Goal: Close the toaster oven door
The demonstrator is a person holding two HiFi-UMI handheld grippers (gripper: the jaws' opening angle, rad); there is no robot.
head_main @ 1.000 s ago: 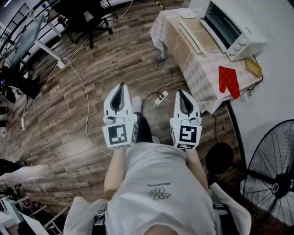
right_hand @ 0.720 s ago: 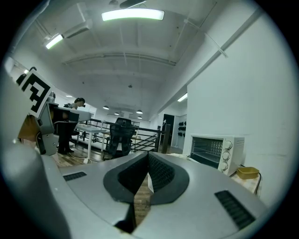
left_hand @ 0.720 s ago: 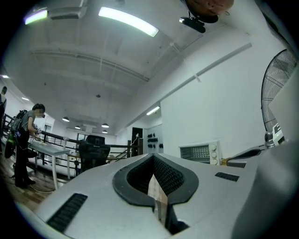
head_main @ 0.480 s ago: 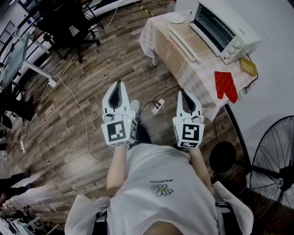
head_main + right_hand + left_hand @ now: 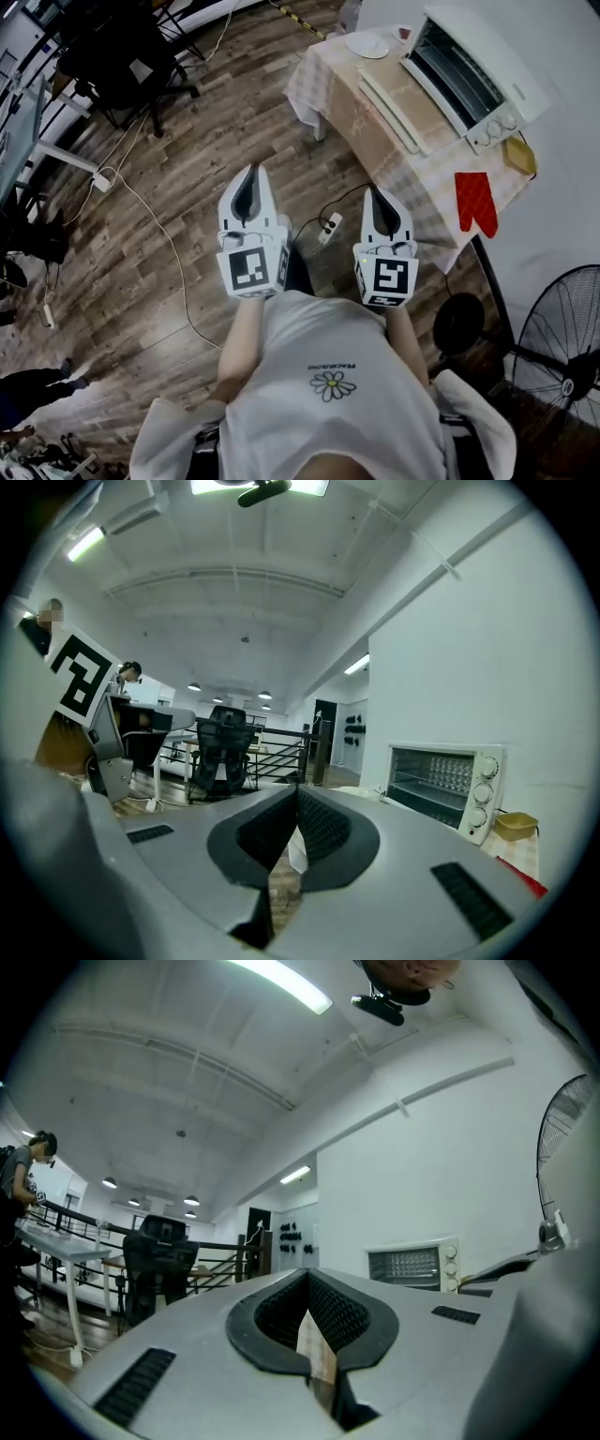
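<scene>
The white toaster oven [image 5: 469,66] stands at the far end of a table with a checked cloth [image 5: 412,159], its door [image 5: 398,105] folded down flat toward the table's front. The right gripper view shows the toaster oven [image 5: 441,785] ahead to the right, its cavity exposed; the left gripper view shows the toaster oven [image 5: 412,1265] small in the distance. My left gripper [image 5: 250,172] and right gripper [image 5: 376,193] are held side by side in front of the person's chest, well short of the table. Both are shut with nothing in them.
A red oven mitt [image 5: 476,202] and a yellow sponge [image 5: 518,155] lie near the table's near end, and a white plate [image 5: 367,44] sits at the far end. A power strip [image 5: 328,228] and cables trail on the wood floor. A standing fan [image 5: 553,361] is at the right.
The head view has shifted, so the table and oven sit slightly differently in the picture. Both grippers keep the same side-by-side pose, shut.
</scene>
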